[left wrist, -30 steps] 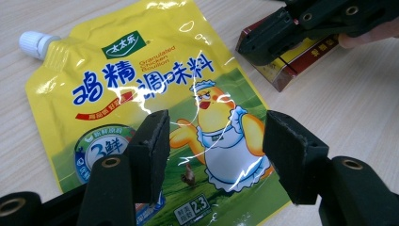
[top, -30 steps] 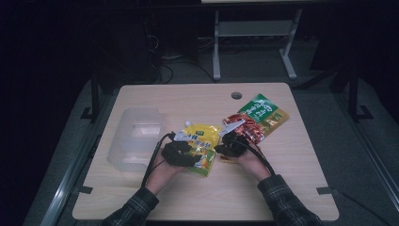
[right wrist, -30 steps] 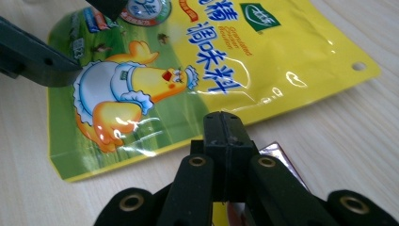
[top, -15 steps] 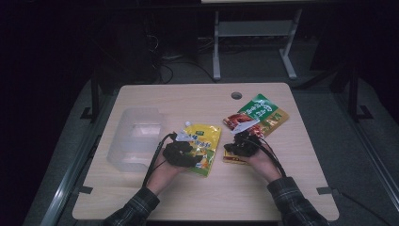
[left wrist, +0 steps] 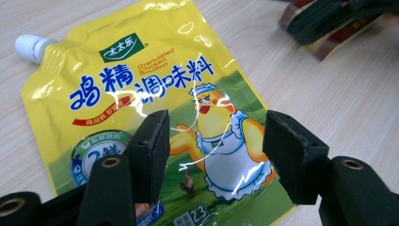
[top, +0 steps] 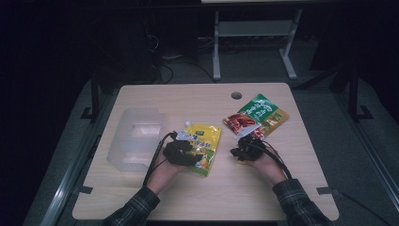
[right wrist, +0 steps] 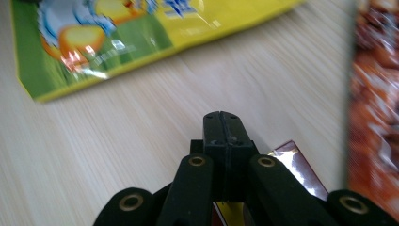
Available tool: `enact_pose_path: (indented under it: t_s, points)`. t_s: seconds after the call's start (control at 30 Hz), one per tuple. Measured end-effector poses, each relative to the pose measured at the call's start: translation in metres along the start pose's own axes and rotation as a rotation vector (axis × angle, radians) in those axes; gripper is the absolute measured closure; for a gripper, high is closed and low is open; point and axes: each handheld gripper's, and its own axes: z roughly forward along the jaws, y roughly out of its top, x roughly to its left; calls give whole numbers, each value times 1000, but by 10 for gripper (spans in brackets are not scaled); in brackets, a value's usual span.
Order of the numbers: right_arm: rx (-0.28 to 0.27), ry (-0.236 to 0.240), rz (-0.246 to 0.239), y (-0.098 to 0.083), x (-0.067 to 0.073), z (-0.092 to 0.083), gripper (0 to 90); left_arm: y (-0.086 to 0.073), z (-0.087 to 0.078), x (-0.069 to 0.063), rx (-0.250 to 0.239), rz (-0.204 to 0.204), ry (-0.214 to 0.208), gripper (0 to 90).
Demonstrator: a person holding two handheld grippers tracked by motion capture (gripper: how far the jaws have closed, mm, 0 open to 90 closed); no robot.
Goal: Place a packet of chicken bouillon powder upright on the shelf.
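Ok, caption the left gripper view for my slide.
Open left claw poised above a glossy yellow spouted chicken-bouillon pouch lying on the pale wooden table.

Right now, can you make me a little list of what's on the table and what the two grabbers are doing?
table: light wood
yellow pouch: lies flat, white cap at one corner
red and green packets: beside the table's hole
clear plastic bin: at the table's left, empty
left gripper: jaws open over the yellow pouch
right gripper: jaws shut, a packet corner beneath them

Plaid sleeves (top: 136, 210); black jaws (brass-ringed screw holes).
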Motion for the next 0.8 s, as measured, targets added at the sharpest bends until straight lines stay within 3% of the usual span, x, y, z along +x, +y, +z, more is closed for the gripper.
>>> enact_pose_path:
  t_s: [0.27,0.33,0.47,0.53,0.6,0.63,0.8]
  points:
    - [5,-41,59,-33,-20,-26,897,11,11,2,6,15,16,444]
    - [-39,-18,87,-38,-22,-34,802,18,16,4,2,16,20,496]
    - [-73,5,107,-43,-15,-48,629,29,27,8,9,6,25,708]
    - [-77,6,100,-45,-12,-49,597,36,35,13,20,9,41,799]
    - [-91,28,97,-49,-4,-54,526,41,44,17,20,-13,47,877]
    - [-99,27,91,-50,-2,-54,498,46,50,23,31,-22,72,895]
    - [-97,43,70,-51,3,-54,476,51,62,36,47,-35,115,897]
